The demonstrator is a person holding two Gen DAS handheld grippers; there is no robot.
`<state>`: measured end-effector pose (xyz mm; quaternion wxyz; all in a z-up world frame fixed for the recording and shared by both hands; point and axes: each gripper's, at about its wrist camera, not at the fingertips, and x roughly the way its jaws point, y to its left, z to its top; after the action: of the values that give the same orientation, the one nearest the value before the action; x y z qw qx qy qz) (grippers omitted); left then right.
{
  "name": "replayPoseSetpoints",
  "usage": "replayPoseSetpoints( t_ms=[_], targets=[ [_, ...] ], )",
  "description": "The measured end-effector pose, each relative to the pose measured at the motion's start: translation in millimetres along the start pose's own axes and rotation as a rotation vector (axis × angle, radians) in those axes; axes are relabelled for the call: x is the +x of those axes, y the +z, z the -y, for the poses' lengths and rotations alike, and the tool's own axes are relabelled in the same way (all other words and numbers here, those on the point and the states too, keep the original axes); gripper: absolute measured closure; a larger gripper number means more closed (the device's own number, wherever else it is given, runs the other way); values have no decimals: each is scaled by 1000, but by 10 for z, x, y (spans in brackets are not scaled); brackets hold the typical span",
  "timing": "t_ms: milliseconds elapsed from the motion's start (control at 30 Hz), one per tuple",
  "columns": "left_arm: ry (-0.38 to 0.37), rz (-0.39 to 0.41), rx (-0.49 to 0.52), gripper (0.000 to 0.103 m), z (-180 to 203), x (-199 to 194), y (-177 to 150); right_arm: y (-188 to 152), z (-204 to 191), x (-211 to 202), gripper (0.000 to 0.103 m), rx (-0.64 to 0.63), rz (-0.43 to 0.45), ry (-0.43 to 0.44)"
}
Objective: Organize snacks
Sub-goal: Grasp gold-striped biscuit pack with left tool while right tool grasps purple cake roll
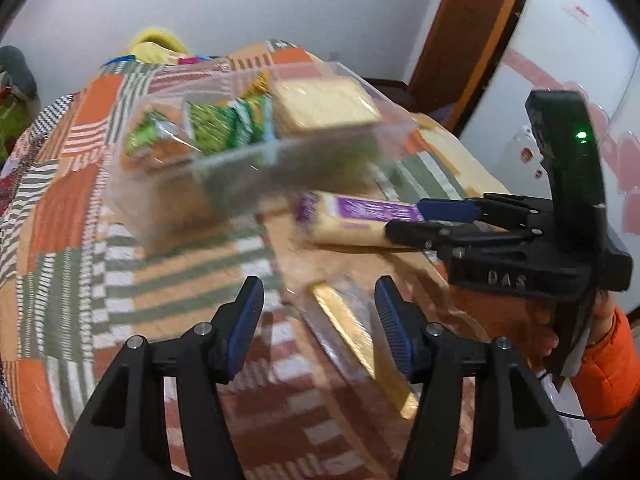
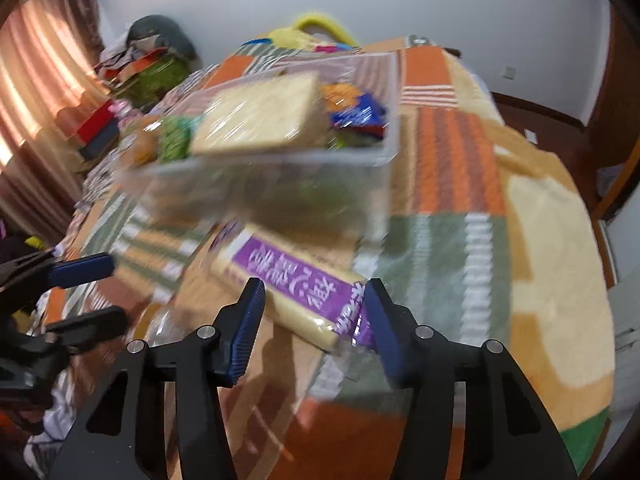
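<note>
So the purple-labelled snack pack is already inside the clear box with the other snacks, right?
Not quite. The purple-labelled snack pack lies on the patchwork cloth in front of the clear box, not inside it, with the right gripper around its near end. The right wrist view shows this.

Both views are evenly lit by soft, diffuse room light, with no hard shadows on the blanket [image 1: 72, 208]. In the right wrist view a warm glow comes through the curtain [image 2: 36, 80] at the left edge. Motion blur smears the clear box [image 1: 248, 160] and the snacks in it, the purple pack [image 2: 296, 284] and the blanket pattern, while the black fingers [image 1: 244, 320] near each lens stay sharp. Small glints streak the plastic wrap. A green lamp [image 1: 581, 135] glows on the other gripper. Fisheye bending curves the walls and door frame [image 1: 472, 40], and dark vignette fills the corners.
</note>
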<state>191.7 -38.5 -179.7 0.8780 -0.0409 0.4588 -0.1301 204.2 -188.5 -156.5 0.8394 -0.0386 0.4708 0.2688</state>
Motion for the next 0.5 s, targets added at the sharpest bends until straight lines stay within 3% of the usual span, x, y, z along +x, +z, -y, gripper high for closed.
replayPoseSetpoints(
  t_ms=[100, 300, 367, 433, 500],
  targets=[
    [-28, -25, -7, 41, 120, 56, -96, -94, -82, -50, 54, -24, -11, 37],
    [-21, -66, -4, 39, 127, 245, -232, -141, -96, -199, 54, -31, 29, 9],
    [-33, -64, -29, 38, 41, 232, -257, -112, -116, -201, 49, -50, 40, -7],
    [-19, -63, -39, 38, -35, 215, -262, -86, -147, -192, 41, -73, 54, -28],
    [10, -59, -45, 38, -118, 195, -275, -51, -194, -144, 39, -98, 60, -39]
  ],
)
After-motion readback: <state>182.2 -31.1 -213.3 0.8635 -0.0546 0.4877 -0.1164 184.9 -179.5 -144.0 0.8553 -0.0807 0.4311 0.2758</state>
